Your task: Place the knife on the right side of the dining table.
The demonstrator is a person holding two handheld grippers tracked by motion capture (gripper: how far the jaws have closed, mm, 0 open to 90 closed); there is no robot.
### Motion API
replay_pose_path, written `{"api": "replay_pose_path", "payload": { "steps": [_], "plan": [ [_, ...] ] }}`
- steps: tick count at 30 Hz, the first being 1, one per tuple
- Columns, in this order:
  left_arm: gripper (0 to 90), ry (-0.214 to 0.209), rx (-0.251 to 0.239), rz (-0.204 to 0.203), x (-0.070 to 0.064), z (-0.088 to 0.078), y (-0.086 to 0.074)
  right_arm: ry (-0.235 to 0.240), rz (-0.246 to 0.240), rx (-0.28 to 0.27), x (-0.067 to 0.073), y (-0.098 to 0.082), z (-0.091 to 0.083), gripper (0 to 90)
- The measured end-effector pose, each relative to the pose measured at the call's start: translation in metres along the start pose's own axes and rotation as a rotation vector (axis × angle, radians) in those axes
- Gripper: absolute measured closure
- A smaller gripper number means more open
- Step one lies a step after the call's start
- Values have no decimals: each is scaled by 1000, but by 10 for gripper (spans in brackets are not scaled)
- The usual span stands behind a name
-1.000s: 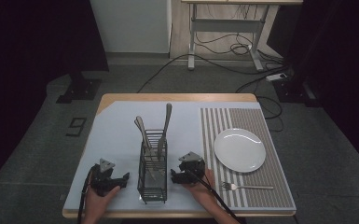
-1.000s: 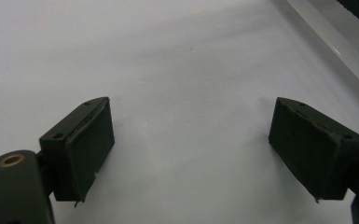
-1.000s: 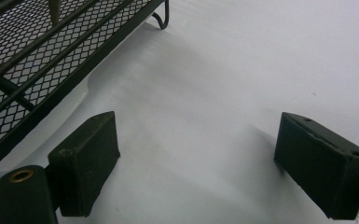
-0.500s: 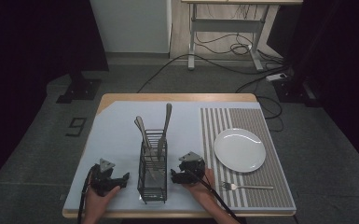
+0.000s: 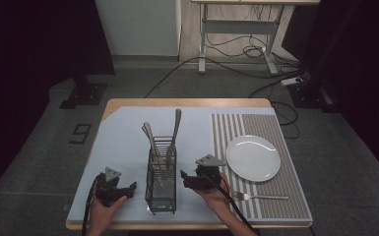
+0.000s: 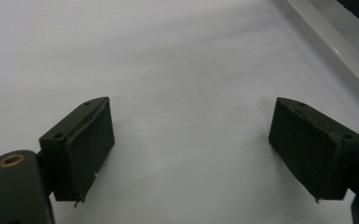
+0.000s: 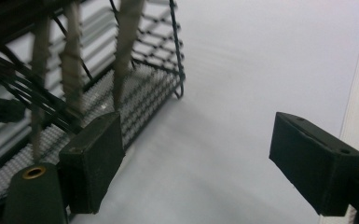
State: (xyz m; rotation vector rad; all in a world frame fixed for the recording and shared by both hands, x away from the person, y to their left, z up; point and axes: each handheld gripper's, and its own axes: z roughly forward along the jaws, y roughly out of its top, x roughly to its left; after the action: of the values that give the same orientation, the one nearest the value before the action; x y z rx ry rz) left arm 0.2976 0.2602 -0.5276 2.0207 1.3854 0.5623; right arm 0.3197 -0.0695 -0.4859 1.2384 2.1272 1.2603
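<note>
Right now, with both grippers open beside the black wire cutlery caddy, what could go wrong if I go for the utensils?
1. The black wire cutlery caddy is tall and narrow; the right gripper sits close by its side and might tip it.
2. The upright silver utensils lean loosely, so pulling one could drag the others or lift the caddy.
3. The silver fork lies flat on the striped placemat, hard to pinch.
</note>
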Motion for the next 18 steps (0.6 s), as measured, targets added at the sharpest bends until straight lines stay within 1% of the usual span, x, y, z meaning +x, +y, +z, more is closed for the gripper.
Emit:
{"api": "replay_pose_path", "payload": {
  "steps": [2,3,4,5,7,9,13,14,17,18],
  "plan": [
    [137,0,0,0,0,0,0,10,-17,-16,2,6,-5,174],
    [137,0,0,0,0,0,0,10,-17,-16,2,6,-5,174],
    [136,0,0,0,0,0,0,11,-28,-31,1,9,-6,180],
    [136,0,0,1,0,0,0,16,-23,-40,1,12,-7,185],
    [137,0,-1,0,0,0,0,23,-27,-43,0,15,-6,187],
    [136,0,1,3,0,0,0,25,-48,-48,0,24,-5,197],
    [136,0,1,2,0,0,0,38,-68,-55,0,32,-3,219],
    [137,0,1,2,0,0,0,45,-60,-62,-1,36,-2,222],
    [136,0,1,2,0,0,0,49,-57,-65,-3,41,-1,229],
    [136,0,1,3,0,0,0,57,-47,-67,-5,44,1,234]
  ]
}}
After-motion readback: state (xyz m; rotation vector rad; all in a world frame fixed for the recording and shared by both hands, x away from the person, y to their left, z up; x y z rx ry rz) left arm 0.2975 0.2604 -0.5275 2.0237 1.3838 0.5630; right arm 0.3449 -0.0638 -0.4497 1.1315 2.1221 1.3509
